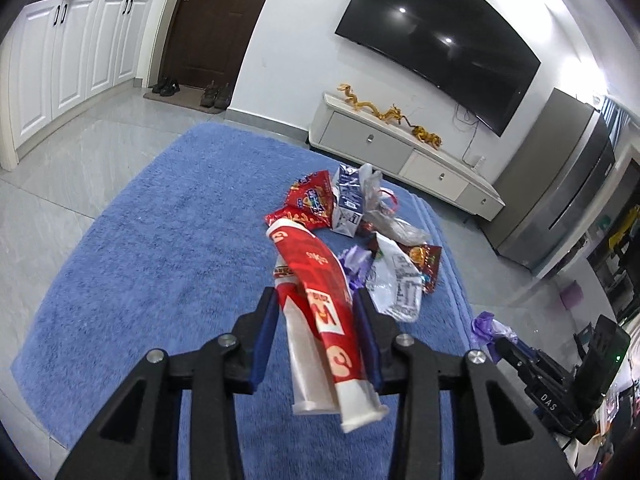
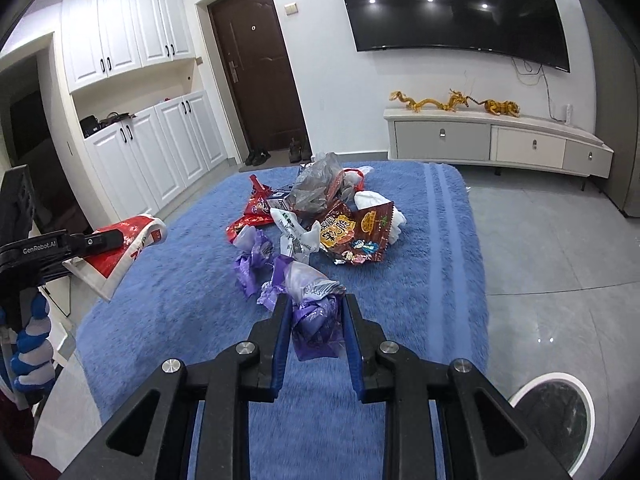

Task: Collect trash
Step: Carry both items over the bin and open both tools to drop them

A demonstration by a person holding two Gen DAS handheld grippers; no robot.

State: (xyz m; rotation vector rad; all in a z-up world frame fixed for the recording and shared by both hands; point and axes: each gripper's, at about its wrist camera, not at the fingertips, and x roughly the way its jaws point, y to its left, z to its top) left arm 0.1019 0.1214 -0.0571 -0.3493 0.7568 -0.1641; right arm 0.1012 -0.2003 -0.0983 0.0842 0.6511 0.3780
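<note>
Both claws are loaded: our left claw [image 1: 316, 300] is clamped on a flattened red-and-white cup [image 1: 316, 280], its jaws pressing the paper from either side, and our right claw [image 2: 316, 308] is pinched shut on a crumpled purple wrapper [image 2: 316, 320]. Each piece appears lifted clear of the blue rug [image 1: 140, 240]; in the right view the cup hangs out at nine o'clock, off the rug's edge. We judge the task as barely begun, since these two pieces are only in hand, not yet dropped. A round white-rimmed bin [image 2: 556, 412] sits on the floor at about four o'clock in the right view, just beside the rug's near corner; its inside looks dark and we cannot tell what it holds. Most of the trash is left on the rug, in a loose heap toward twelve o'clock from both claws. In the left view we count a red snack bag [image 1: 308, 204], a blue-and-white carton [image 1: 348, 204] just to its right, a grey plastic bag [image 1: 380, 208] at the carton's two o'clock, a white printed wrapper [image 1: 400, 280] and a brown snack bag [image 1: 428, 260] touching it. The right view adds a second purple wrapper [image 2: 252, 260] at eleven o'clock of the held one, near it but apart. So two items must go to the bin, and at least six more remain to be fetched.
</note>
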